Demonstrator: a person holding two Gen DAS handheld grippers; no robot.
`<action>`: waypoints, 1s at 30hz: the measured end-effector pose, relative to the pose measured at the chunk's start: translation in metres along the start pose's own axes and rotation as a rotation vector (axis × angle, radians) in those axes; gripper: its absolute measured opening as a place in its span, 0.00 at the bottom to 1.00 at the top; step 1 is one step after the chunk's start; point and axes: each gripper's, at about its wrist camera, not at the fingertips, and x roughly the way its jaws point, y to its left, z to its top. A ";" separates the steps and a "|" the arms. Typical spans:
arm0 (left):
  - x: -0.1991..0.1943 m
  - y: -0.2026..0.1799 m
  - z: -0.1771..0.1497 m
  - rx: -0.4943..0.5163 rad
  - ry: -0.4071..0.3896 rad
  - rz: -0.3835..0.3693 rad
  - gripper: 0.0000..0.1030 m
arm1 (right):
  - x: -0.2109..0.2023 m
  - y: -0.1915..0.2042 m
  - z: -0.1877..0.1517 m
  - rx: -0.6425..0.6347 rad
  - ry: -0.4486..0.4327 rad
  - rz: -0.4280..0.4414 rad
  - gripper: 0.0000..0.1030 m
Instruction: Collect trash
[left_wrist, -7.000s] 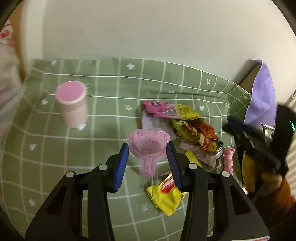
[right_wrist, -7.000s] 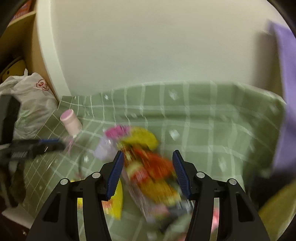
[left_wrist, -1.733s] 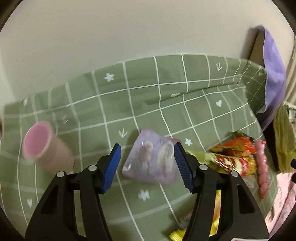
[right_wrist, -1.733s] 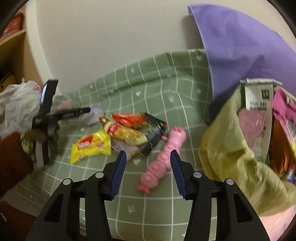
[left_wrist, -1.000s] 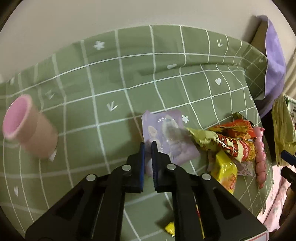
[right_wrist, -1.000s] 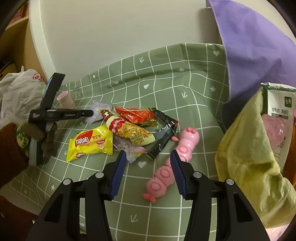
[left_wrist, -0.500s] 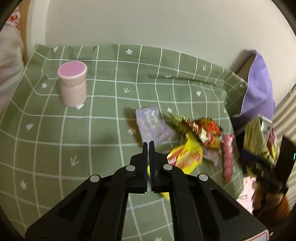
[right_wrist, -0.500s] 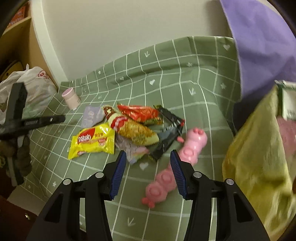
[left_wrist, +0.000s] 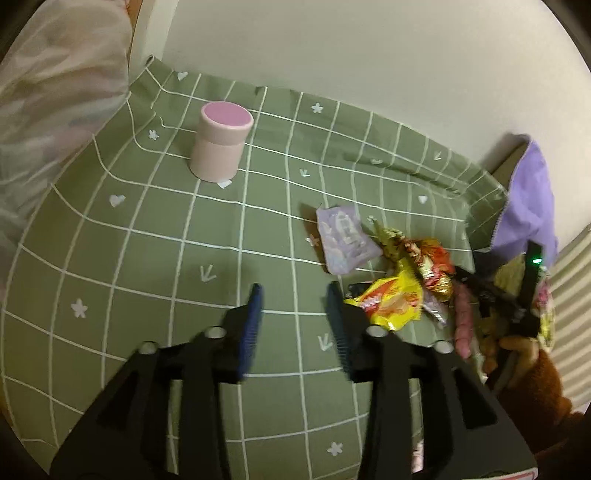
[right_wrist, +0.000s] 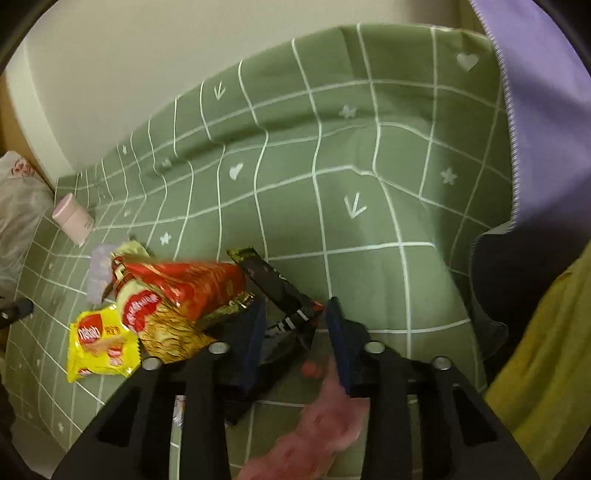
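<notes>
The right hand-held gripper has just been closing, its jaws set around the black wrapper on the green cloth, contact unclear. Beyond, the left hand-held gripper has been spreading, empty. Pickup is judged underway; next, a firm pinch, then the yellow bag.

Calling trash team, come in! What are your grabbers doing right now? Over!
Left gripper just opening, empty over the green cloth. Right gripper closing around the black wrapper. Pink toy close by.
</notes>
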 end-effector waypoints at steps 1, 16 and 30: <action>0.000 0.001 0.000 -0.001 0.007 -0.016 0.42 | -0.004 0.001 0.001 0.009 -0.007 0.024 0.17; 0.074 -0.049 0.052 0.230 0.050 0.011 0.44 | -0.103 0.032 -0.021 -0.058 -0.142 0.018 0.16; 0.116 -0.064 0.066 0.296 0.133 0.076 0.02 | -0.116 0.007 -0.061 0.079 -0.126 -0.007 0.16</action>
